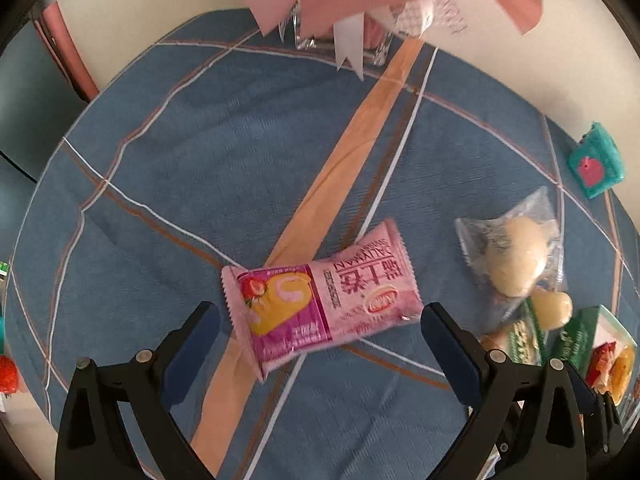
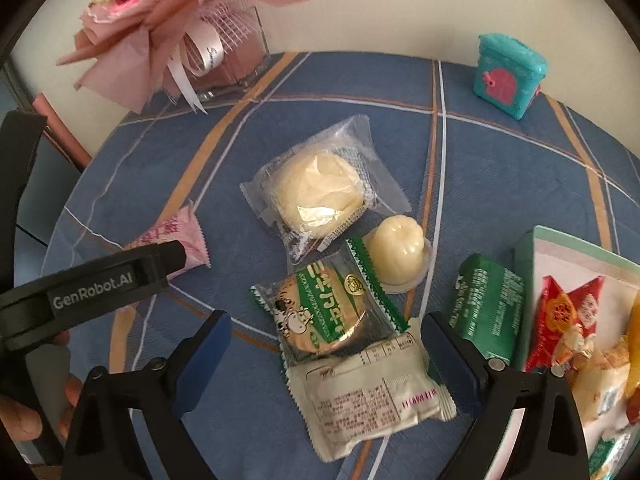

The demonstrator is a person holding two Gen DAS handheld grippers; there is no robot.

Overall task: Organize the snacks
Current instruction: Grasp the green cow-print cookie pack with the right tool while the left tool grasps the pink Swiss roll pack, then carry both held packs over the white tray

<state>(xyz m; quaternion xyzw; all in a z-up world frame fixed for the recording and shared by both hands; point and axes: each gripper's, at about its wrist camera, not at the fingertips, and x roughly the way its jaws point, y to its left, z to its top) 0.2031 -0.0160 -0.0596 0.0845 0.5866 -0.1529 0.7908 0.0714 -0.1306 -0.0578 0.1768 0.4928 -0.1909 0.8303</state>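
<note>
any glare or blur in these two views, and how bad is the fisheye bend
Left wrist view: pink snack packet slightly soft, tablecloth stripes bow strongly, dark corners. Right wrist view: glare patch on the clear-wrapped bun, tray contents smeared at the right edge.

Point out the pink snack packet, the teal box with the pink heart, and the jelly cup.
pink snack packet (image 1: 320, 300): left wrist view, middle of its printed front.
teal box (image 2: 506, 76): right wrist view, on its front face.
jelly cup (image 2: 398, 250): right wrist view, on its pale domed body.
</note>
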